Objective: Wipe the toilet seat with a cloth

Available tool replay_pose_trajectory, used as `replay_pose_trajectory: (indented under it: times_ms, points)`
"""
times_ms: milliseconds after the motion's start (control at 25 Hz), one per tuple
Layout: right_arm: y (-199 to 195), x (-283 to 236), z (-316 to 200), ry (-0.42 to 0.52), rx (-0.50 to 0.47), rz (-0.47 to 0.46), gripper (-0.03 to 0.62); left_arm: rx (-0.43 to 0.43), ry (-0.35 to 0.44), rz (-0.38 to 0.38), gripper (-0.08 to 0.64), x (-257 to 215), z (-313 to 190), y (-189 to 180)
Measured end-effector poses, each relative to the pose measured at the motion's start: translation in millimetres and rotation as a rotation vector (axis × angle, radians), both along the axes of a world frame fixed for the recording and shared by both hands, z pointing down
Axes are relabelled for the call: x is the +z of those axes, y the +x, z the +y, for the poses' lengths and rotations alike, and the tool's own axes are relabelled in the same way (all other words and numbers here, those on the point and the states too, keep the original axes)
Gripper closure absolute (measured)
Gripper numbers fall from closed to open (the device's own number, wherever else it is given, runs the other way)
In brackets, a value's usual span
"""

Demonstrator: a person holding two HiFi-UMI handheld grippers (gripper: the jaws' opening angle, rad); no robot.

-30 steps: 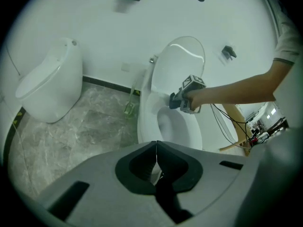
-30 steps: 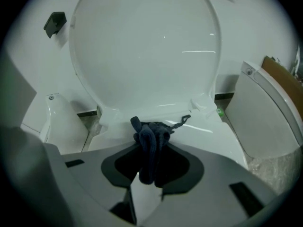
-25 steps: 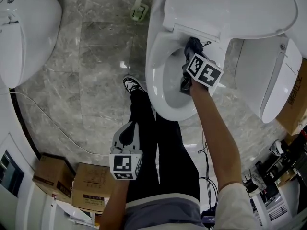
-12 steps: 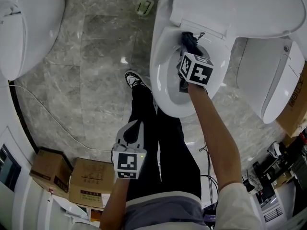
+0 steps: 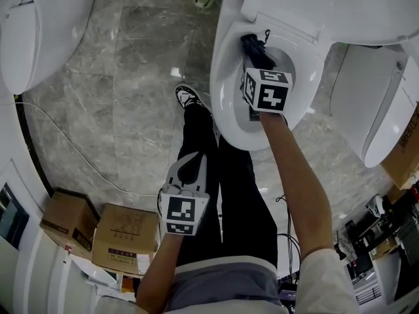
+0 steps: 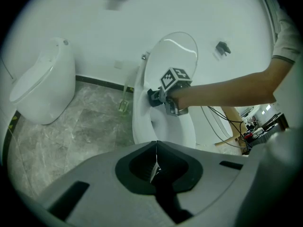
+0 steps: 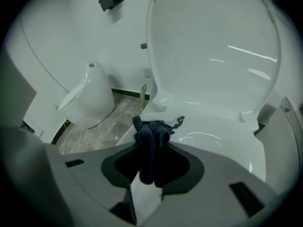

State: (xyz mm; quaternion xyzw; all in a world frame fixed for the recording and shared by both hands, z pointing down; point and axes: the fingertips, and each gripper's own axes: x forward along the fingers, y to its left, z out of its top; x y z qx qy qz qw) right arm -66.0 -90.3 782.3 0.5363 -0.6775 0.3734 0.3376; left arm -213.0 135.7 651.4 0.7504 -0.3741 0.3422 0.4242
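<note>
A white toilet stands at the top of the head view with its lid (image 5: 327,5) raised and its seat (image 5: 224,77) down. My right gripper (image 5: 254,61) reaches over the bowl, shut on a dark blue cloth (image 5: 251,46) that rests on the back of the seat near the hinge. In the right gripper view the cloth (image 7: 151,141) bunches out between the jaws above the seat (image 7: 213,141). My left gripper (image 5: 190,161) hangs low over the person's legs, away from the toilet, its jaws pressed together on nothing (image 6: 156,148).
Another white toilet (image 5: 33,31) stands at the left and a third (image 5: 376,103) at the right. Cardboard boxes (image 5: 121,237) sit at the lower left, and a thin cable (image 5: 65,149) crosses the marble floor. A shoe (image 5: 190,99) is planted beside the bowl.
My right gripper has slid the cloth leftward along the back of the seat. The left gripper has hardly moved.
</note>
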Motion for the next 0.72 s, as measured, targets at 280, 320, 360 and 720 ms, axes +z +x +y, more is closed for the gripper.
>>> replay_pose_trajectory:
  times_ms: [280,320,360,720]
  points:
    - [-23,-1,21,0.013,-0.156,-0.024,0.482,0.022,-0.021,-0.021,0.549,6,10,6]
    - [-26,-1,25,0.013,-0.18,-0.03,0.482,0.026,-0.026,-0.023,0.549,7,11,7]
    - [-29,-1,30,0.012,-0.202,-0.038,0.482,0.031,-0.029,-0.024,0.549,8,12,9]
    - [-51,-5,71,0.03,-0.455,-0.05,0.482,0.028,-0.039,-0.03,0.549,9,20,19]
